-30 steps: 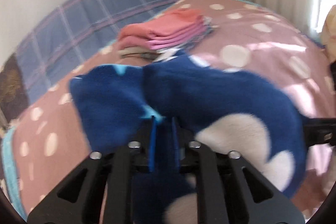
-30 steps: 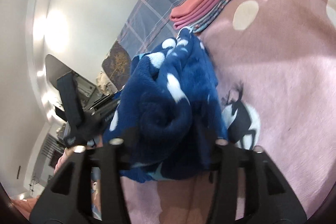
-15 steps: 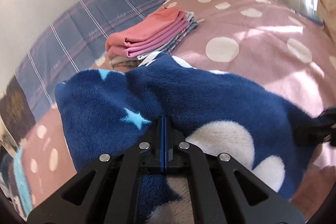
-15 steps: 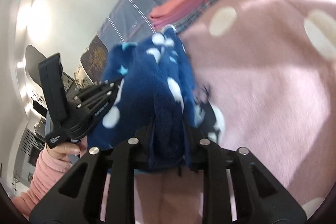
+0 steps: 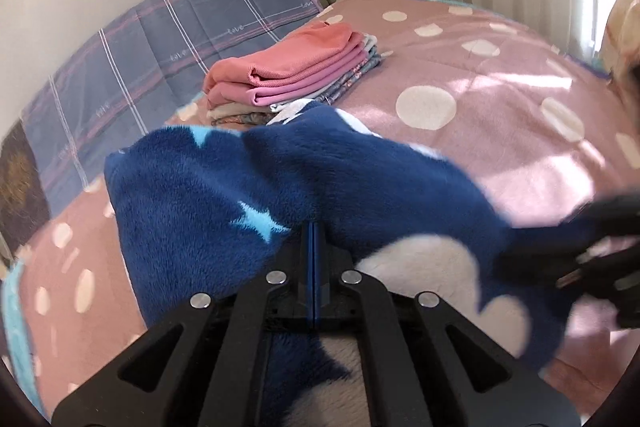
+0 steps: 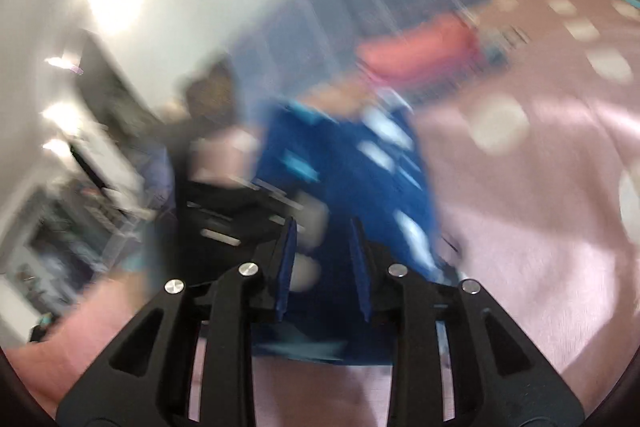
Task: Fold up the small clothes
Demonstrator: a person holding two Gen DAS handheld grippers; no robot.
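A dark blue fleece garment [image 5: 328,179] with white shapes and light blue stars hangs over the pink dotted bed. My left gripper [image 5: 315,239] is shut on the garment's near edge, jaws pressed together. In the left wrist view my right gripper [image 5: 576,267] shows blurred at the garment's right end. The right wrist view is heavily blurred: my right gripper [image 6: 323,247] has its jaws apart, with the blue garment [image 6: 360,179] just beyond them. I cannot tell whether any cloth lies between the pads.
A stack of folded clothes [image 5: 296,75], coral and pink on top, lies on the bed behind the garment, also visible in the right wrist view [image 6: 416,55]. A blue plaid pillow [image 5: 160,39] leans on the wall. Curtains hang behind. The pink dotted bedspread [image 5: 500,99] stretches right.
My left gripper closed fully on the garment's edge. My right gripper, shut on the bunched cloth half a second ago, now has its jaws apart and is swinging fast.
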